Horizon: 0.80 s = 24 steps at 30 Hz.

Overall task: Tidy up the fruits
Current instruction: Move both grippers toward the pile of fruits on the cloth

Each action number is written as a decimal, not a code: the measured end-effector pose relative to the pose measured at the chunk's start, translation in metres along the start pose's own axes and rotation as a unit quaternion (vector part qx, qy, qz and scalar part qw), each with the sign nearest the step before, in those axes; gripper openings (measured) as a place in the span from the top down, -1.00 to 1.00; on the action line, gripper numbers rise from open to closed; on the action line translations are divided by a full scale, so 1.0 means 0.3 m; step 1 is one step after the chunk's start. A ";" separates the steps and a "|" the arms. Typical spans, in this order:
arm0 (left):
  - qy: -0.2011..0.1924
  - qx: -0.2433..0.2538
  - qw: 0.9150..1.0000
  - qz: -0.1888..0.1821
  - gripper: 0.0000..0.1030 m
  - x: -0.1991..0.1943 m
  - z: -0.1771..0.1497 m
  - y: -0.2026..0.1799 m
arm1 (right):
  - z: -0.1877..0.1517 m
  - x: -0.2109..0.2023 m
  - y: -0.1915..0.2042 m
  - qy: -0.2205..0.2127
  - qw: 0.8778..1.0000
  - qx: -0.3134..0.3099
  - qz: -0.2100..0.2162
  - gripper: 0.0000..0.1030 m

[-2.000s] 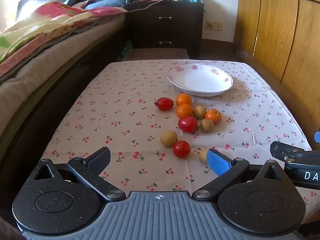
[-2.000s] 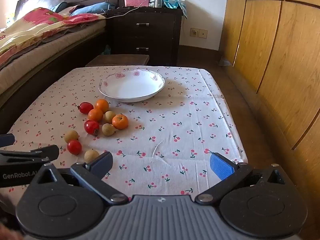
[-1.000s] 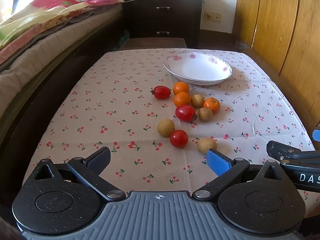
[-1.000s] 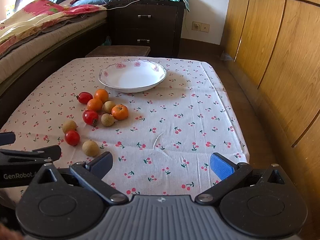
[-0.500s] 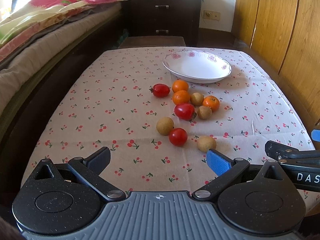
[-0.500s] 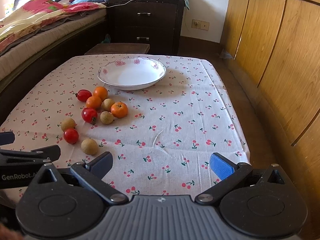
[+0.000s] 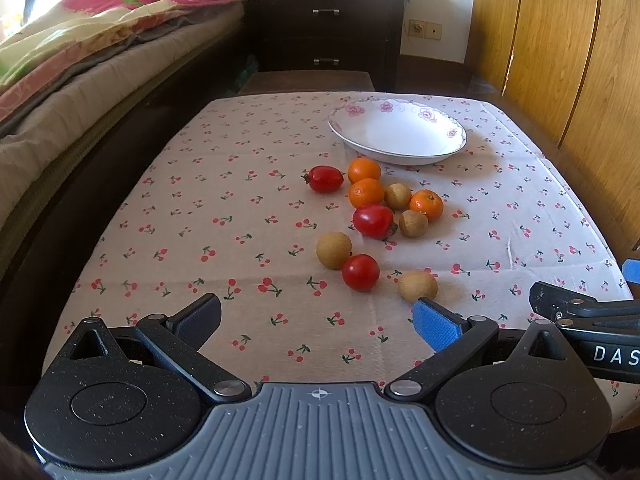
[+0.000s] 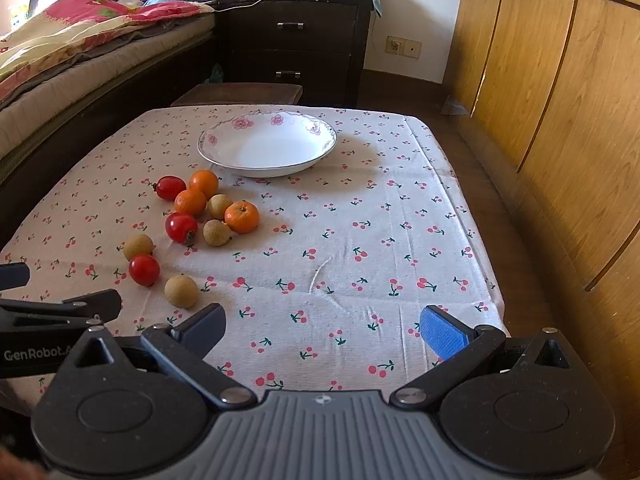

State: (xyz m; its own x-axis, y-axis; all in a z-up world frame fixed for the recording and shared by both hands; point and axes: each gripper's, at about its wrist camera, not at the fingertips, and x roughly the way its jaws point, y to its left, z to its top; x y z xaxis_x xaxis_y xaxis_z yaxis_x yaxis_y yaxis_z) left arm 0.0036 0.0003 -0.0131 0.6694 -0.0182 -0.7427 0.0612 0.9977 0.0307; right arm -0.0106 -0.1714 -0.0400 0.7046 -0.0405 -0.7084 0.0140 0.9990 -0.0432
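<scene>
Several small fruits lie in a loose cluster on the cherry-print tablecloth: red tomatoes, orange tangerines and brown longans. An empty white flowered bowl stands behind them. My left gripper is open and empty over the near table edge, the fruits ahead of it. My right gripper is open and empty, to the right of the cluster. Each gripper's side shows in the other's view.
A bed with a coloured blanket runs along the left. A dark drawer chest stands behind the table, with a low stool in front of it. Wooden wardrobe doors line the right side.
Both grippers have drawn a little back and up, so the fruits and bowl sit slightly farther ahead. Both stay open and empty. The fruits have not moved.
</scene>
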 end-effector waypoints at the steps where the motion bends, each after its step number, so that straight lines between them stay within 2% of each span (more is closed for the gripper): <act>1: -0.001 0.001 1.000 0.001 -1.00 0.000 -0.001 -0.001 | -0.001 0.001 0.002 0.000 1.000 -0.001 0.000 -1.00; 17: 0.007 -0.002 1.000 0.003 -0.98 0.017 -0.014 0.031 | 0.000 0.027 0.030 0.010 1.000 -0.013 0.015 -1.00; 24: 0.010 -0.009 1.000 0.008 -0.98 0.033 -0.021 0.076 | 0.029 0.065 0.083 0.019 0.998 -0.034 0.046 -0.71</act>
State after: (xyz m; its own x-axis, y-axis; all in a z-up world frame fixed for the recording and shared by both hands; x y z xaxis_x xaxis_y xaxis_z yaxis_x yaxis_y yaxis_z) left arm 0.0069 0.0232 -0.0240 0.6551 -0.0017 -0.7555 0.0370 0.9989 0.0299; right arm 0.0097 -0.1470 -0.0487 0.6733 0.0485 -0.7378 -0.0976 0.9949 -0.0236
